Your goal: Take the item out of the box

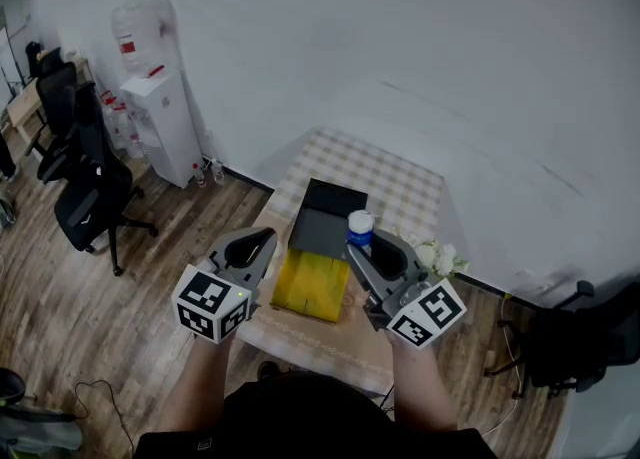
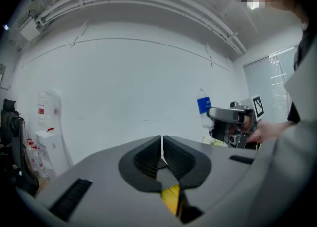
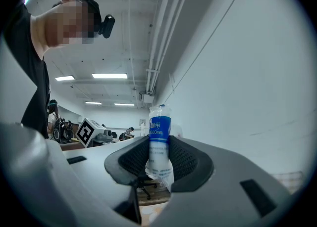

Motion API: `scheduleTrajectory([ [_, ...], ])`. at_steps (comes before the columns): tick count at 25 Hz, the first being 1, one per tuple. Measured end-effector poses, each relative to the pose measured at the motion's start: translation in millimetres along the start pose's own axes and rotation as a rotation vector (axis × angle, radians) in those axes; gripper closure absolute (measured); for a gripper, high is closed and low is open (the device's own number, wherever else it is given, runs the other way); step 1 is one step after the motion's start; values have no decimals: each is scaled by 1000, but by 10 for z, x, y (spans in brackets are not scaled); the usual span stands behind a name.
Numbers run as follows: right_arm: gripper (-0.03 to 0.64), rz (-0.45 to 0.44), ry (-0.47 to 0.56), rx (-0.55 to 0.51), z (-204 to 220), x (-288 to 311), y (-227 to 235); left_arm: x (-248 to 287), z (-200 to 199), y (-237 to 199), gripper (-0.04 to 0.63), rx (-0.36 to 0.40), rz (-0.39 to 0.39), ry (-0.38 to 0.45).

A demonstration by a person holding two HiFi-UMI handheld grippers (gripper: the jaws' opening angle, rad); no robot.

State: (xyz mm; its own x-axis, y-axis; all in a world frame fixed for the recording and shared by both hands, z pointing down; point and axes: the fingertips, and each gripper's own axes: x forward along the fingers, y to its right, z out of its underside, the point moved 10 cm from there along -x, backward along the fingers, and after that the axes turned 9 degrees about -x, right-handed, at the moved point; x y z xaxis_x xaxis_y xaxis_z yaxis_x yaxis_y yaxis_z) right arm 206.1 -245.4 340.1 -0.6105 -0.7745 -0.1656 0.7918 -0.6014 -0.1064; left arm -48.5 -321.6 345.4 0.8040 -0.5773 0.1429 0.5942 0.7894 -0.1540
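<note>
The bottle (image 1: 361, 227), clear plastic with a blue label, stands upright in the right gripper (image 1: 360, 247), whose fingers (image 3: 185, 159) are clamped on its lower half from both sides. In the right gripper view the bottle (image 3: 159, 139) rises well above the fingers, and its base hangs free with nothing under it but a strip of checked cloth and the floor far below. From the head view it sits at the right edge of the box (image 1: 325, 222), over the seam between the box's black rear part and its yellow front part (image 1: 312, 285); whether it is fully clear of the box that view does not settle. The left gripper (image 1: 262, 239) is held on the other side, its tip just beside the left edge of the yellow part. In the left gripper view its fingers (image 2: 148, 158) are pressed together with only a thin bright line between them and nothing seen in the gap; a bit of yellow shows beneath them, and the right gripper (image 2: 229, 122) with the bottle (image 2: 203, 105) appears off to the right. The box rests on a bench (image 1: 405, 187) covered in a beige checked cloth, pushed against a white wall. A small bunch of white flowers (image 1: 437, 255) lies on the bench just beside the right gripper. On the wooden floor to the left stand a white water dispenser (image 1: 165, 122) and black office chairs (image 1: 95, 192).
</note>
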Motion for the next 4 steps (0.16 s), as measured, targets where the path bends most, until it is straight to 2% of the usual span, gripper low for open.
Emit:
scheduleTrajectory([
  [4,482,-2,-3,6,6,-9,-9,0,-2,9,572,-3,4,-1],
])
